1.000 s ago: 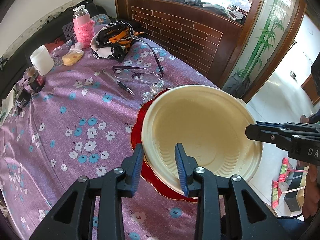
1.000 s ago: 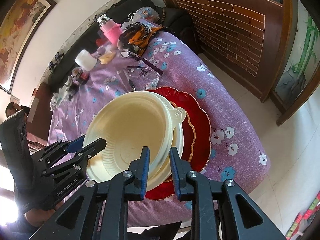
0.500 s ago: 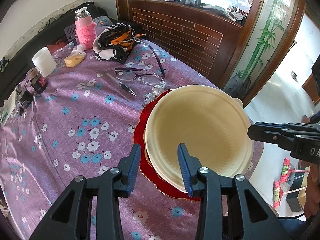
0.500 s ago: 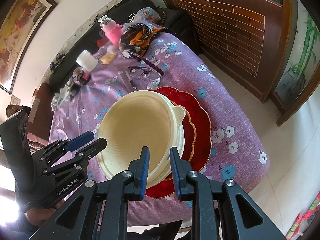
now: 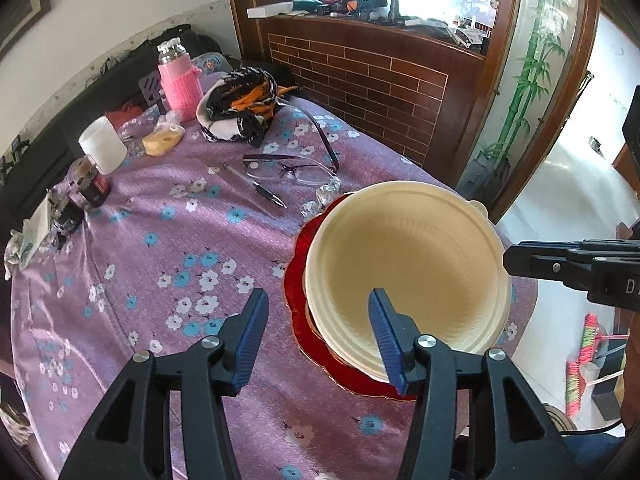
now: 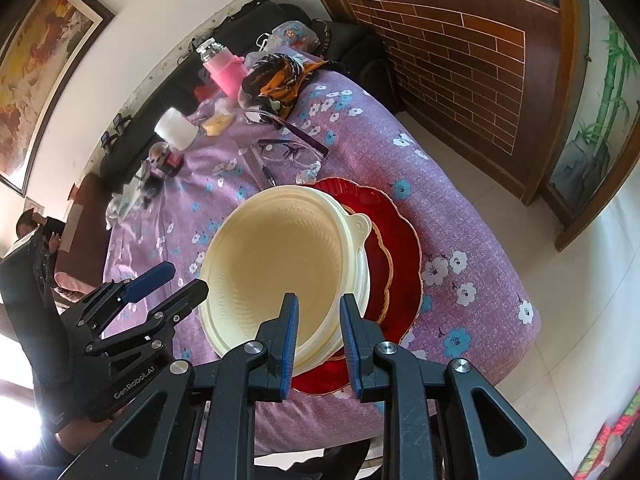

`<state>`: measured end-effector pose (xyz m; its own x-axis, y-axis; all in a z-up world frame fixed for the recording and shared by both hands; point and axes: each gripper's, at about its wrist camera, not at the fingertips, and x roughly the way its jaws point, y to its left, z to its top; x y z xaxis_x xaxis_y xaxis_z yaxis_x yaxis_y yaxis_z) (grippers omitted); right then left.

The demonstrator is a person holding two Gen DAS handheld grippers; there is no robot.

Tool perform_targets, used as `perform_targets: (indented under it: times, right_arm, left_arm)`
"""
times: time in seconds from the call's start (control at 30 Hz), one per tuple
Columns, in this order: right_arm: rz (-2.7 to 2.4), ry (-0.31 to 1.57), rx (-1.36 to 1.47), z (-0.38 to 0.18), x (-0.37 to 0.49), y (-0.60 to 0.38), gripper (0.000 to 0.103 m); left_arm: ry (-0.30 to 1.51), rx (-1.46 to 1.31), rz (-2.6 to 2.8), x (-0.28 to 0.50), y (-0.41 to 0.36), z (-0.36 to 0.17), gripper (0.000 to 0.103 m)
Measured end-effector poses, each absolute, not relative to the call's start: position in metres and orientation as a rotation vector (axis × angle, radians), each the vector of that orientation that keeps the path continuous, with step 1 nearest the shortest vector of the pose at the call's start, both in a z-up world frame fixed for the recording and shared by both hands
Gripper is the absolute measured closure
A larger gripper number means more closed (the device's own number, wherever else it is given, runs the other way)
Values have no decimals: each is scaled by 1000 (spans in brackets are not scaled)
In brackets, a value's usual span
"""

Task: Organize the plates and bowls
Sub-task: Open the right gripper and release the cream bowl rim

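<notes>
From the left wrist view, the left claw (image 5: 316, 330) stands wide apart and empty above the near rim of the cream round plastic bowl (image 5: 408, 268), which sits nested on a red scalloped plate (image 5: 298, 304) on the purple flowered surface (image 5: 160, 240). From the right wrist view, the right claw (image 6: 318, 340) is slightly parted with its fingers straddling the bowl's (image 6: 280, 264) near rim without clamping it, while the stack rests on the red plate (image 6: 400, 248) near the surface's (image 6: 440, 200) edge.

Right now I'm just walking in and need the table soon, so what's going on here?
A person holding two grippers is stacking dishes. The cream bowl sits nested on other cream bowls over the red plate, on the purple floral tablecloth. The left gripper is open around the bowl's near rim. The right gripper has its fingers either side of the rim, apparently not clamped.
</notes>
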<state>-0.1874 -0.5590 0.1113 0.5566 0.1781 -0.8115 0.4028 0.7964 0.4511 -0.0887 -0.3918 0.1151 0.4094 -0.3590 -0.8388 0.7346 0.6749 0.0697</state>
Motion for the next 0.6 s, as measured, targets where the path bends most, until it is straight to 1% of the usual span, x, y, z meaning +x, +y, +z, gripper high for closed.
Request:
perform_targets:
  times: [0.2, 0.43, 0.6]
  right_arm:
    - [-151, 978, 668, 114, -190, -558, 75]
    - [-155, 969, 674, 115, -192, -556, 75]
    - [-156, 967, 676, 115, -192, -556, 74]
  left_arm:
    - [866, 493, -706, -91, -390, 120, 47]
    - [807, 527, -680, -94, -386, 125, 43]
    - [781, 545, -667, -93, -383, 127, 42]
